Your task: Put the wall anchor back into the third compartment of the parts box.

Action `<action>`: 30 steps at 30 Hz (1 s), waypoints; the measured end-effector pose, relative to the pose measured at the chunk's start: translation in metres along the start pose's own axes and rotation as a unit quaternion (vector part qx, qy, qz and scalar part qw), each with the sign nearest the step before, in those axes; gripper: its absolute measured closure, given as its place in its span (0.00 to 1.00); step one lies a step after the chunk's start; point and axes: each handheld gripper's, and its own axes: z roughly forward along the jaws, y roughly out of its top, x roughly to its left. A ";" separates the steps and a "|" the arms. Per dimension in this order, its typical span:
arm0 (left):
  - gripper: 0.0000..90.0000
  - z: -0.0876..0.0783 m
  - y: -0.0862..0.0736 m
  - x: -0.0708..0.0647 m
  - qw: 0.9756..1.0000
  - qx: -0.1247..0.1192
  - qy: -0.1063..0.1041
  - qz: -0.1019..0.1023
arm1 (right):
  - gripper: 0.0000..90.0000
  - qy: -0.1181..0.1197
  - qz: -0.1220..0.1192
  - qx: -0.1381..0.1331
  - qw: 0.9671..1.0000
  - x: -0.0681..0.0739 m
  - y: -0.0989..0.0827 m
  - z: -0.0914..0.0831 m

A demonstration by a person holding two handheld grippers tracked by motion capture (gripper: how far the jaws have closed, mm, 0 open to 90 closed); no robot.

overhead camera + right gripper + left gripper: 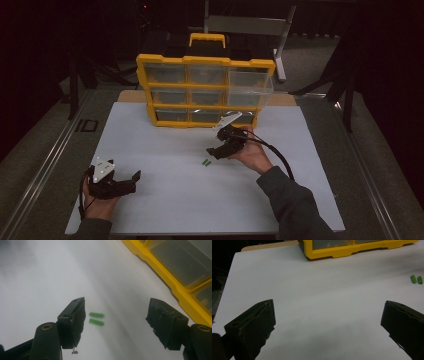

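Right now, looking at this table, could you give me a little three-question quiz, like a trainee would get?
1. True or false: the right gripper grips a green piece.
2. How many green pieces lie on the white board?
3. Which drawer of the yellow organizer stands pulled out: A top right, B bottom left, C middle?

Key:
1. False; its jaws stand open above them.
2. Two, side by side.
3. A, the clear top right drawer.

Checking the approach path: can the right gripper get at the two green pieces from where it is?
Probably yes. The right gripper is open, its fingers spread wider than the green pieces, which lie bare on the white sheet just ahead, nearer one finger. Nothing stands between; the yellow organizer sits off to the side.
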 end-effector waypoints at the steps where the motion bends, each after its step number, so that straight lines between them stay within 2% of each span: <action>1: 0.00 0.000 0.000 0.000 1.000 0.000 0.000 0.000 | 0.34 -0.003 0.000 0.002 1.000 0.001 0.000 0.001; 7: 0.00 0.000 0.000 0.000 1.000 0.000 0.000 0.000 | 0.34 -0.010 -0.004 0.005 1.000 0.002 -0.003 0.009; 25: 0.00 0.000 0.000 0.000 1.000 0.000 0.000 0.001 | 0.32 -0.020 0.010 0.012 1.000 0.006 -0.013 0.029; 30: 0.00 0.000 0.000 0.000 1.000 0.000 0.000 0.001 | 0.32 -0.028 0.003 0.021 0.999 0.005 -0.017 0.034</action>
